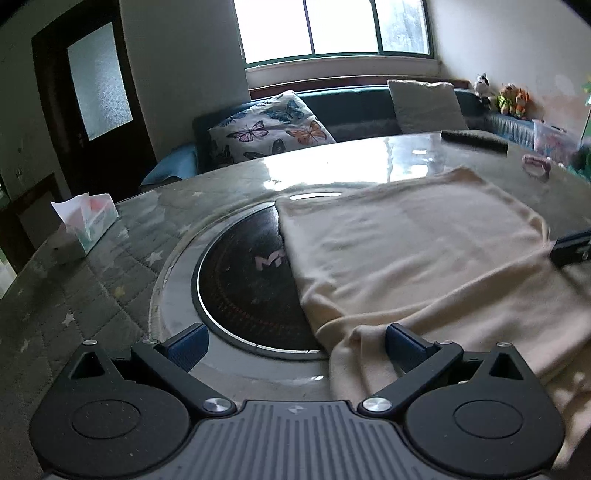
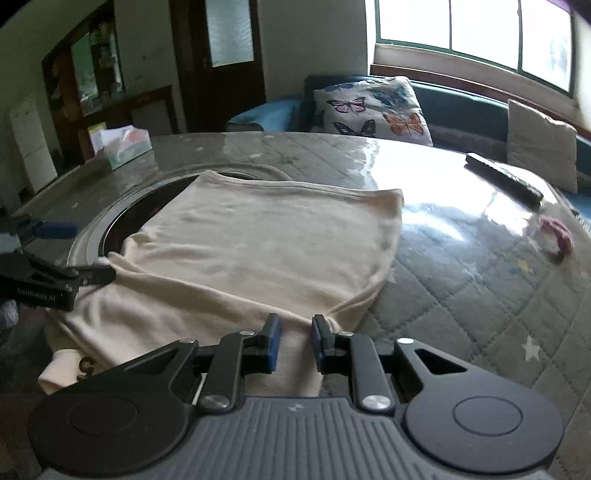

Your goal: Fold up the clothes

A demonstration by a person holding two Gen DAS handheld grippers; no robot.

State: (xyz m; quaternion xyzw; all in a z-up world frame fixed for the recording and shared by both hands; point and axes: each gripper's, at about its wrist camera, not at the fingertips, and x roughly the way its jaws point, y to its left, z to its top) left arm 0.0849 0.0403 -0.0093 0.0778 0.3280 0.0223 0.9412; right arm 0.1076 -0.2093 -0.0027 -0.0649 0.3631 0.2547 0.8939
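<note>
1. Centrally, a cream garment (image 2: 255, 251) lies folded on the round table (image 2: 461, 280), its left part draped over the dark round hotplate (image 1: 243, 288) set into the tabletop.
2. Left gripper (image 1: 295, 345) sits at the lower middle of its view with fingers spread wide, released; its right finger rests over the garment's near edge, the left one over the hotplate's rim.
3. Right gripper (image 2: 295, 343) has its blue pads a little apart over the garment's near fold; they seem to pinch nothing, though the cloth between them is hard to judge.
4. Around: a tissue box (image 1: 86, 225) at mid left, a black remote (image 2: 504, 181) and a pink item (image 2: 556, 236) at the right.
5. Behind the table, a butterfly cushion (image 1: 269, 127) and a plain cushion (image 1: 424, 105) sit on a sofa under the window (image 1: 332, 27).
</note>
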